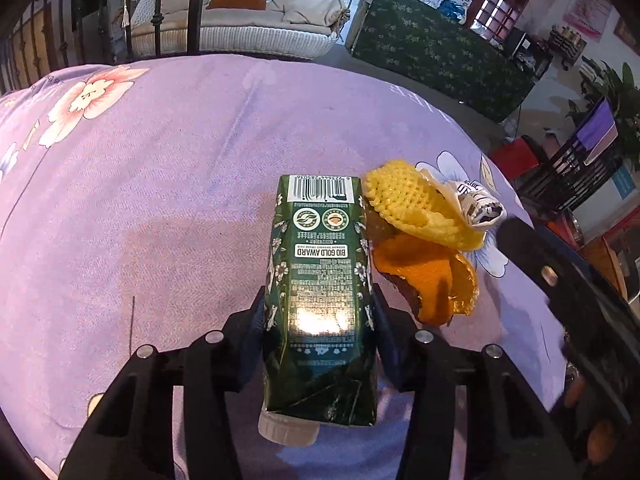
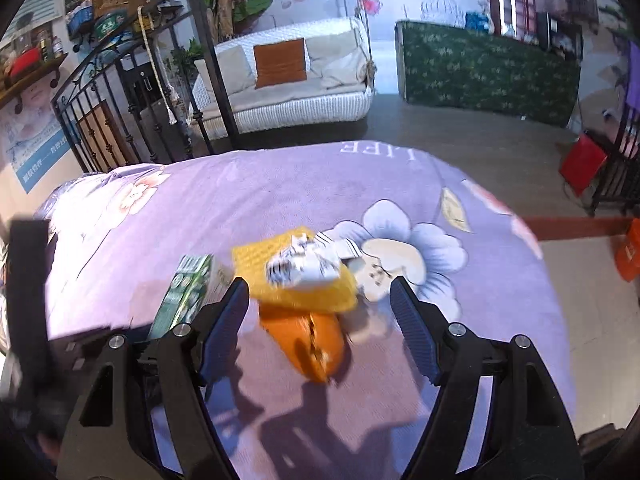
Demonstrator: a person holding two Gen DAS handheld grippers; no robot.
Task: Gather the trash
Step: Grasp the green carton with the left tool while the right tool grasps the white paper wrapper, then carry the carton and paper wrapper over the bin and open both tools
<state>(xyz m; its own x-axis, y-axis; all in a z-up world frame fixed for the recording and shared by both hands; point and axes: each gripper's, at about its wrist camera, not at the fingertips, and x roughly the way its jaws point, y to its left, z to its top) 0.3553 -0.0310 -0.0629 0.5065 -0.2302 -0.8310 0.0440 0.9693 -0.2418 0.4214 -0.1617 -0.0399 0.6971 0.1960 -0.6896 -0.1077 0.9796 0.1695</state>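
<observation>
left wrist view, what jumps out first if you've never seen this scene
A dark green carton lies lengthwise between the left gripper pads, which press its sides, on a purple floral cloth. Just right of it sits a pile: yellow mesh, orange peel and crumpled paper.

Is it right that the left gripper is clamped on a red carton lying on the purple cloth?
Not quite: the carton is dark green, not red, as the left wrist view shows. The left gripper does clamp it on the purple cloth.

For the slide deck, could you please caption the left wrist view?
Left gripper clamps a green carton on the purple cloth, beside orange peel.
</observation>
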